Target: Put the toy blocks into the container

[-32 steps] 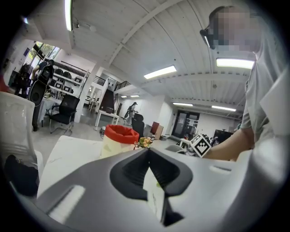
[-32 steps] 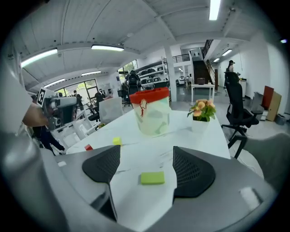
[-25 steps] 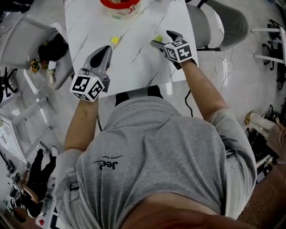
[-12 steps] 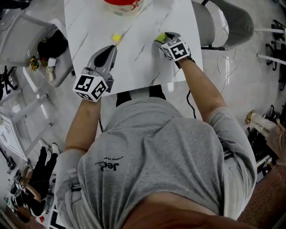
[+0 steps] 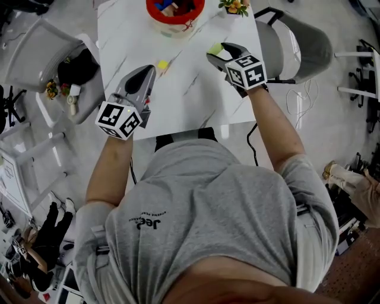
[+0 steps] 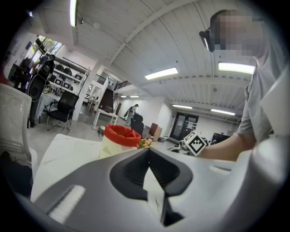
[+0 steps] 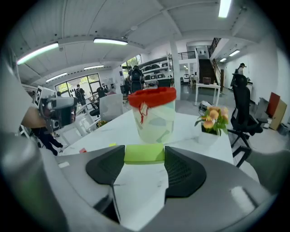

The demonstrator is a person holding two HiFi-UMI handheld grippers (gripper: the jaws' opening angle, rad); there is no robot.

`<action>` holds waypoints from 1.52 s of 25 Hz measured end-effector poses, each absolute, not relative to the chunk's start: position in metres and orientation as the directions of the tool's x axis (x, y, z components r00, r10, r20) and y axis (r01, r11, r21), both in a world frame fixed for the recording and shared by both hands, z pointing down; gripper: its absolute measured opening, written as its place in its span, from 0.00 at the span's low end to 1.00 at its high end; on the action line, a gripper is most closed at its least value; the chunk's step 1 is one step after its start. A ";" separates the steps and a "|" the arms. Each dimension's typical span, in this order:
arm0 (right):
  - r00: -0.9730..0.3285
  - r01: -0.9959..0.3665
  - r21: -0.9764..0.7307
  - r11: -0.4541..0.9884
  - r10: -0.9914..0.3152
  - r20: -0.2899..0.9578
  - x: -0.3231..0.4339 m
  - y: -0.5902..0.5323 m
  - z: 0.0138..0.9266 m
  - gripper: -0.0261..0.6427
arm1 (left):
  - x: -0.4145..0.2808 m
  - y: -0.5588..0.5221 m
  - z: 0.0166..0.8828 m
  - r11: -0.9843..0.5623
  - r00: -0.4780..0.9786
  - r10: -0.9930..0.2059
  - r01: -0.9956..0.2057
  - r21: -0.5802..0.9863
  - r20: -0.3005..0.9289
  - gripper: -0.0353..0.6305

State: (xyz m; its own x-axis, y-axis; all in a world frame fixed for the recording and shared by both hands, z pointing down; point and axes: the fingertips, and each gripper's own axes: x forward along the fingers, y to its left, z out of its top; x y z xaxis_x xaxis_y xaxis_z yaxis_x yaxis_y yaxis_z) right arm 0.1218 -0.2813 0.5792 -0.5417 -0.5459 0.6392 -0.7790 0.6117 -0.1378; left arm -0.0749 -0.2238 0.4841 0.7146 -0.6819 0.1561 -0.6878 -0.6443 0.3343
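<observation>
A lime-green toy block (image 7: pixel 144 153) sits clamped between the two dark pads of my right gripper (image 7: pixel 144 157). In the head view the same green block (image 5: pixel 214 47) shows at the tips of the right gripper (image 5: pixel 218 53), on the table's right side. The container (image 5: pixel 176 12), a pale tub with a red rim and several blocks inside, stands at the far edge; in the right gripper view the container (image 7: pixel 153 115) is straight ahead. A small yellow block (image 5: pixel 162 64) lies on the table just beyond my left gripper (image 5: pixel 147 72), whose jaws meet at the tips with nothing between them.
The white marble table (image 5: pixel 190 98) has a small pot of orange flowers (image 5: pixel 234 6) to the right of the container. Grey chairs stand to the left (image 5: pixel 41 47) and right (image 5: pixel 297 41) of the table. A tiny red piece (image 7: pixel 83 150) lies on the table's left part.
The right gripper's jaws have closed on the green block, and it now sits nearer the container. The left gripper has stayed close to the yellow block.
</observation>
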 end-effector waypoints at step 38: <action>-0.654 -0.677 -0.086 0.731 -0.544 0.526 0.021 -0.480 0.466 0.62 | -0.074 -0.404 0.418 -0.699 0.730 -0.670 -0.681 0.218 0.134 0.14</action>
